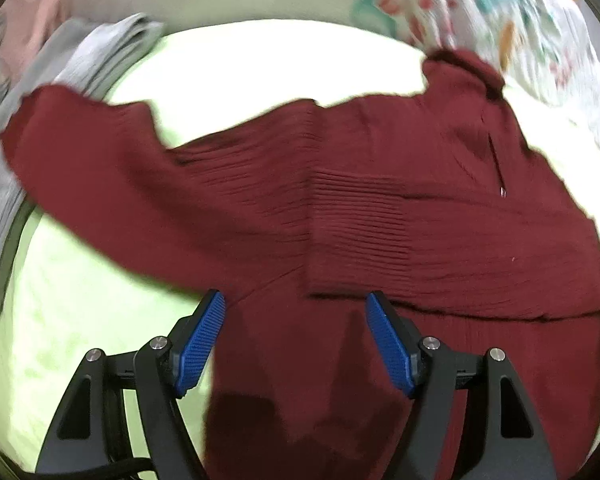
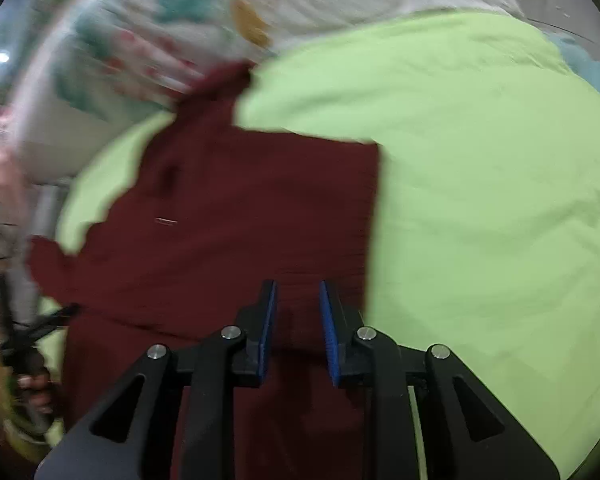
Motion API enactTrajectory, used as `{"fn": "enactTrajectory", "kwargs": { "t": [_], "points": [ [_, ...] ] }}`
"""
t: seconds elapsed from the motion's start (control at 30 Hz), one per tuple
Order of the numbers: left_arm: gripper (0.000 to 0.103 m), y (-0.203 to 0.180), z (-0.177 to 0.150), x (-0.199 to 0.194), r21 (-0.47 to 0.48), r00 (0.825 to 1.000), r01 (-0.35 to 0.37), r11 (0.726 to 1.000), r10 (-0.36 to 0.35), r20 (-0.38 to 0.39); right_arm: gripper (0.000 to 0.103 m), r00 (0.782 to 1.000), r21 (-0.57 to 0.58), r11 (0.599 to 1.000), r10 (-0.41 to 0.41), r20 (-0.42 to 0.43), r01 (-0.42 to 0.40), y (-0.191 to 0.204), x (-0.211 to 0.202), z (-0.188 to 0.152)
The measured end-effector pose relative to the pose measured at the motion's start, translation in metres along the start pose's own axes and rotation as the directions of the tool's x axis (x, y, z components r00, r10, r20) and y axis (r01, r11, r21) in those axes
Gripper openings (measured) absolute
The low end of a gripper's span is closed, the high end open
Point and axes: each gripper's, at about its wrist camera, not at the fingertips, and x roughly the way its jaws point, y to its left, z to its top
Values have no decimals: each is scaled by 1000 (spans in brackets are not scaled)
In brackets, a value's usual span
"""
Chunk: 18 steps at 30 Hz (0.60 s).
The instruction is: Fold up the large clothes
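Observation:
A dark red ribbed garment (image 1: 380, 208) lies spread on a light green sheet (image 1: 80, 312). One sleeve reaches far left, and a folded panel lies across its middle. My left gripper (image 1: 296, 312) is open with blue pads, hovering over the garment's near part. In the right wrist view the garment (image 2: 240, 216) lies left of centre with a straight right edge. My right gripper (image 2: 298, 300) is open with a narrow gap, over the garment's near right part, holding nothing.
A grey folded cloth (image 1: 100, 52) lies at the far left. A floral fabric (image 1: 500, 12) lies beyond the garment, and it also shows in the right wrist view (image 2: 204, 12). The green sheet (image 2: 500, 200) stretches right. The other gripper (image 2: 24, 344) shows at far left.

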Motion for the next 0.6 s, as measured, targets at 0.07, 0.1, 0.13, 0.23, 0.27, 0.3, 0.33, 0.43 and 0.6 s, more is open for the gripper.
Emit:
{"fn": "enactTrajectory", "kwargs": {
  "t": [0.07, 0.1, 0.13, 0.23, 0.27, 0.3, 0.33, 0.43, 0.6],
  "points": [
    [75, 20, 0, -12, -54, 1000, 13, 998, -12, 23, 38, 996, -5, 996, 88, 16, -88, 16, -14, -3],
    [78, 32, 0, -18, -86, 999, 18, 996, -15, 35, 42, 992, -17, 992, 123, 19, -122, 25, -21, -7],
    [80, 46, 1, -24, -120, 998, 23, 993, -17, 55, 42, 990, -31, 989, 143, 20, -142, 34, -25, -11],
    [81, 88, 9, -34, -199, 996, -5, 980, 23, 88, 42, 980, -64, 978, 199, -5, -199, 60, -24, -23],
    [81, 100, 12, -35, -221, 995, -19, 975, 39, 89, 42, 977, -70, 975, 212, -13, -213, 66, -22, -30],
    [81, 115, 17, -35, -250, 994, -32, 968, 57, 92, 42, 973, -77, 970, 228, -23, -229, 74, -19, -33],
    [81, 128, 22, -37, -276, 993, -40, 960, 69, 96, 42, 970, -83, 966, 241, -36, -243, 80, -18, -37],
    [82, 166, 39, -24, -340, 992, -70, 938, 103, 79, 42, 962, -87, 959, 263, -71, -268, 92, -11, -50],
    [82, 223, 69, 10, -440, 985, -133, 888, 169, 44, 42, 955, -96, 954, 275, -110, -285, 104, -9, -62]
  ]
}}
